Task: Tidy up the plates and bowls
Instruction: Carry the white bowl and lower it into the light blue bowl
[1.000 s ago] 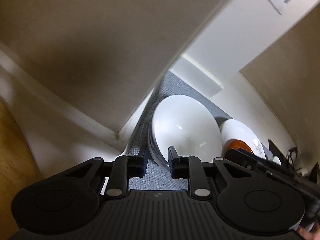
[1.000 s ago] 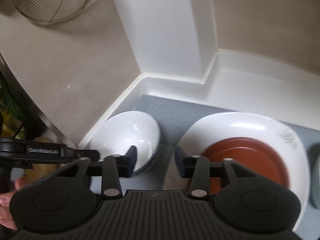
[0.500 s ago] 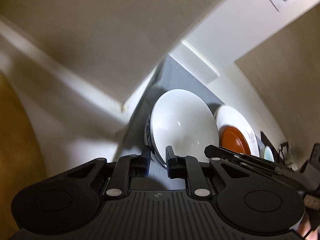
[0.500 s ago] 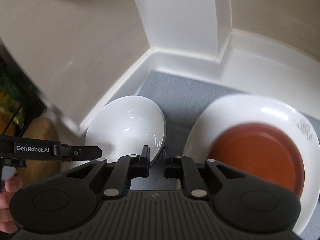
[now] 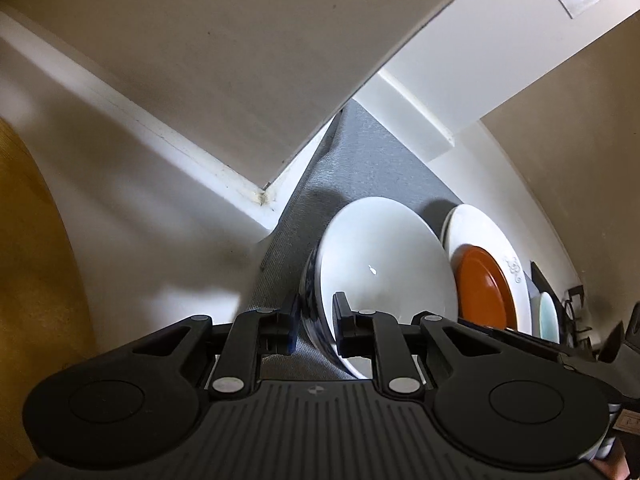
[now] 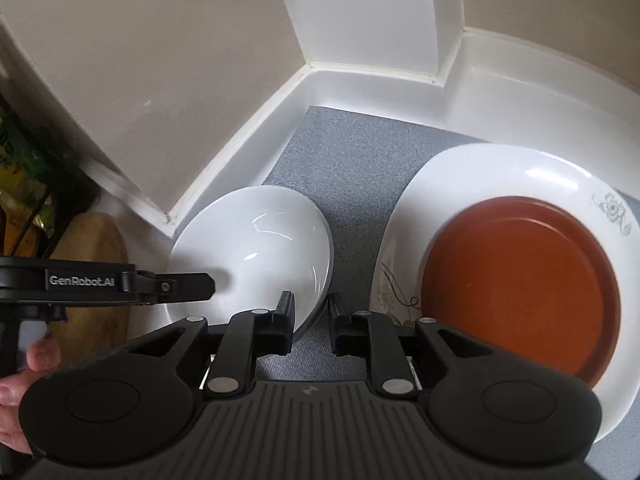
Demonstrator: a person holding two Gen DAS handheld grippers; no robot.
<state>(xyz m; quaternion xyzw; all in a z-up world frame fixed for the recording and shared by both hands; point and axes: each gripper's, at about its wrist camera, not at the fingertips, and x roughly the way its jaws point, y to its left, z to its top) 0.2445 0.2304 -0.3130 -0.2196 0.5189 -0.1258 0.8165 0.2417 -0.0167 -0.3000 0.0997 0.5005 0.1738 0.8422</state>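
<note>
A white bowl (image 5: 384, 256) with a dark blue pattern outside sits on a grey mat (image 6: 352, 160) in a white cabinet corner. My left gripper (image 5: 316, 324) is shut on its near-left rim, one finger inside the bowl and one outside. In the right wrist view the same bowl (image 6: 256, 240) has its right rim between the fingers of my right gripper (image 6: 311, 320), whose jaws are opening slightly while still touching the rim. To the right, a brown plate (image 6: 520, 280) lies on a large white plate (image 6: 500, 172) with a floral mark.
White cabinet walls (image 6: 360, 12) close in behind and to the left of the bowl. A pale green dish (image 5: 548, 316) stands beyond the plates. A person's hand (image 6: 24, 380) holds the left gripper, beside a yellowish wooden piece (image 6: 96, 264).
The right gripper's jaws narrowed from wide apart onto the bowl's right rim. The left gripper slid forward so the bowl's rim now sits between its fingers.
</note>
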